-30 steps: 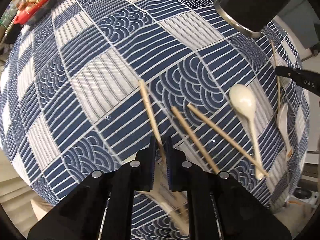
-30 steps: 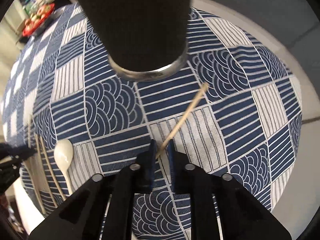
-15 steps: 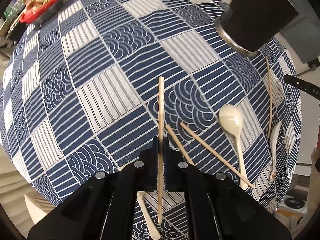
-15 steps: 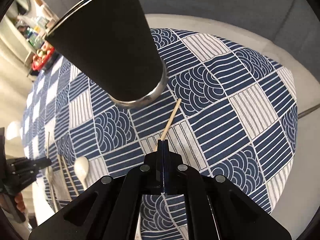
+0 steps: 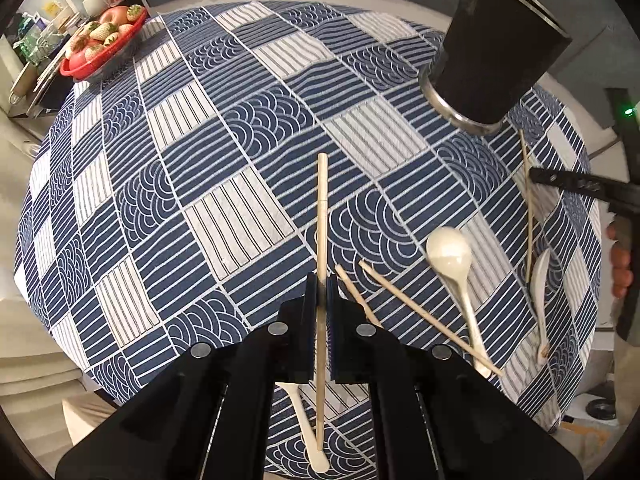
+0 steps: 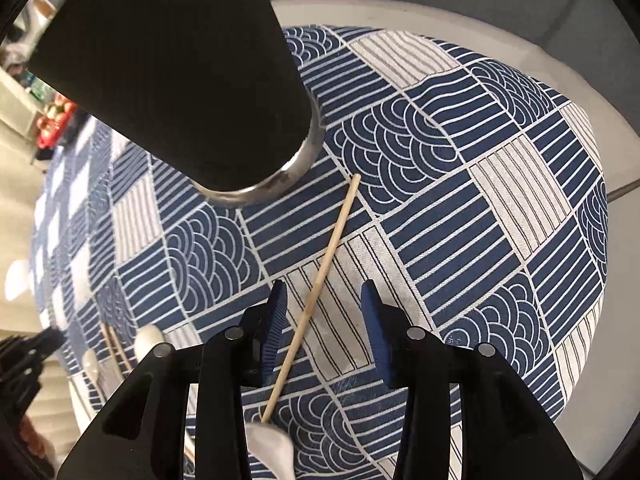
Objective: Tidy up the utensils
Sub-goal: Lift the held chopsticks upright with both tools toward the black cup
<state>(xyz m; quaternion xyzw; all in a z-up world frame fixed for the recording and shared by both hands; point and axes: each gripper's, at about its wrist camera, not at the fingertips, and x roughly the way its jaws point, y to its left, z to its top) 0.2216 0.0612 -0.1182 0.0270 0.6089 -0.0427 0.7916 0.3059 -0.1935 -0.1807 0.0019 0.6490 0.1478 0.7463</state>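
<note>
Since a second ago my left gripper (image 5: 320, 292) has lifted its chopstick (image 5: 321, 232) off the table (image 5: 224, 216); the jaws are clamped on it and it hangs above the patterned cloth. My right gripper (image 6: 323, 312) has just been opening: its jaws now stand apart, and the thin chopstick (image 6: 320, 288) lies loose between them, its lower end by a white spoon (image 6: 272, 444). Two more chopsticks (image 5: 420, 312) and a cream spoon (image 5: 452, 256) lie on the cloth, with the black cup (image 5: 496, 52) beyond them.

Home dining area: patterned tablecloth (image 5: 248, 128), red fruit bowl (image 5: 102, 46), bottles on shelf behind.
</note>
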